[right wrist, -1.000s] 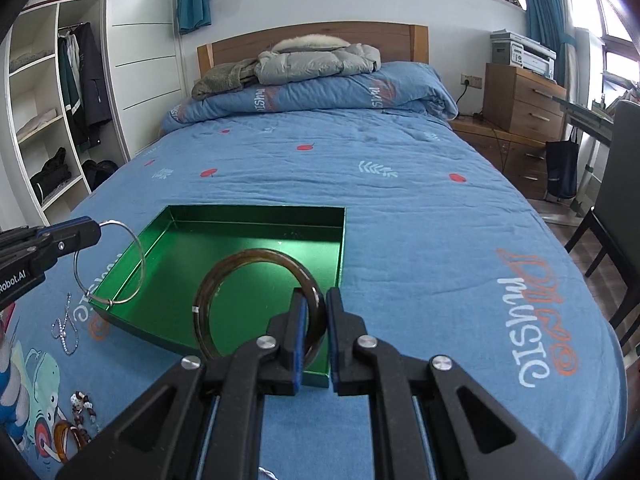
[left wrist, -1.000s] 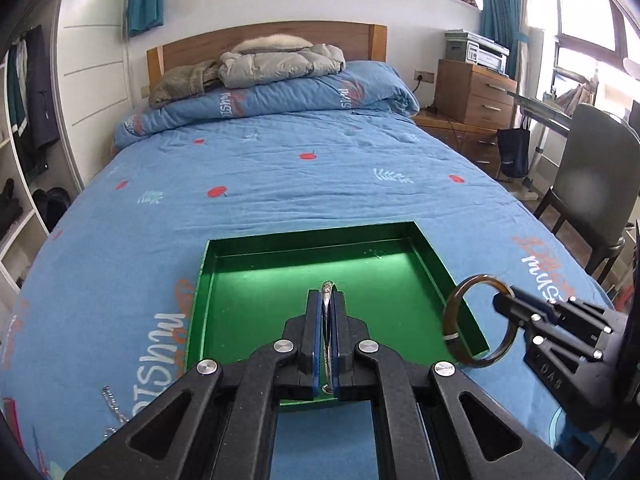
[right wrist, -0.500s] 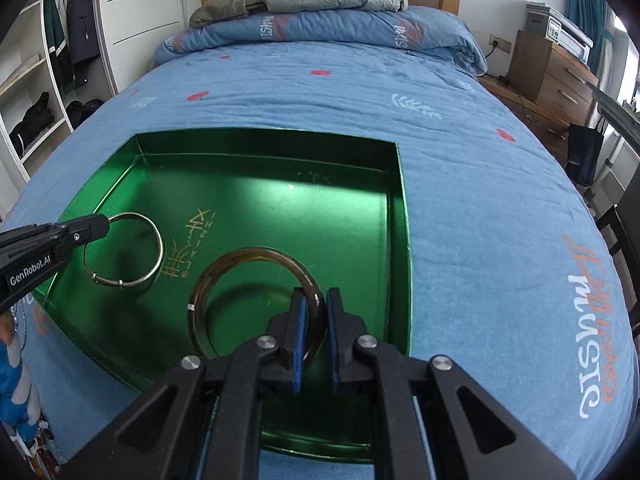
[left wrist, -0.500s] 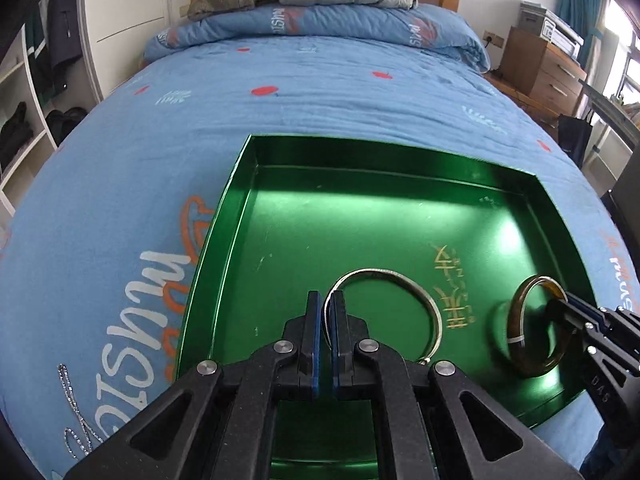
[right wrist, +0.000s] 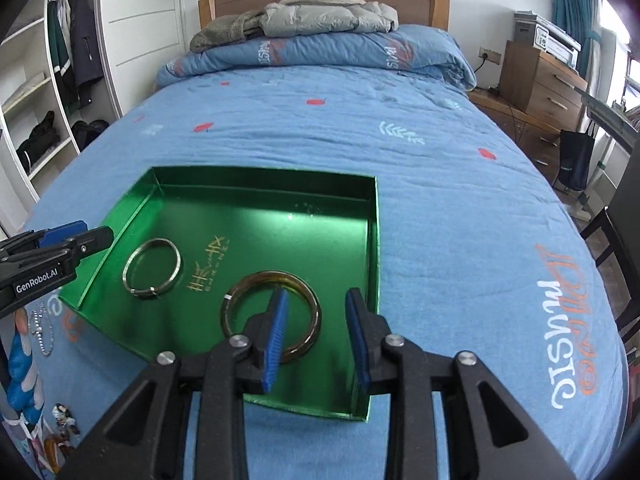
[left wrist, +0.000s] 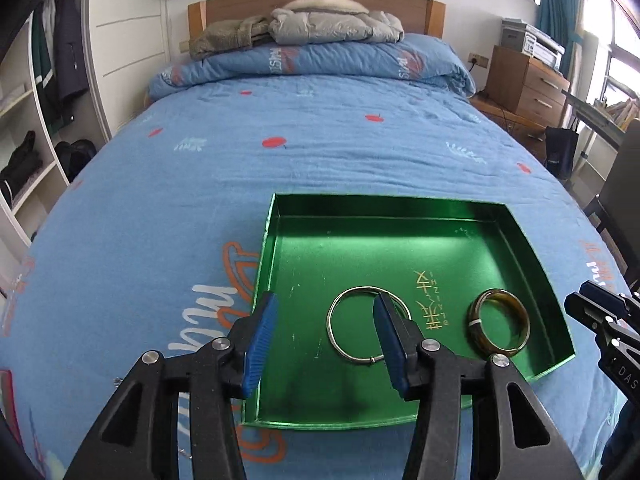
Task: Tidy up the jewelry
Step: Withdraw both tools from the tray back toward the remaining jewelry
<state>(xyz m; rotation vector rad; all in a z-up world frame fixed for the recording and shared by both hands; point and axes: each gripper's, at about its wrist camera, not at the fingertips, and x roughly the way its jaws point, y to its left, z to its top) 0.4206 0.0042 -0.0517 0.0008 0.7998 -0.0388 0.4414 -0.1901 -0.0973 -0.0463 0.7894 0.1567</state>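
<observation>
You face a bedroom: a bed (left wrist: 320, 152) under a blue quilt, wooden headboard, coats piled on the pillow. A green tray (left wrist: 400, 240) rests on the quilt, holding a silver bangle (left wrist: 340, 344) and an amber bangle (left wrist: 520, 320) lying flat. Your left gripper (left wrist: 324, 340) and right gripper (right wrist: 316, 336) are opening, grasping nothing.

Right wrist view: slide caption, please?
Opening right claw above amber bangle lying beside silver bangle in green metal tray.
</observation>
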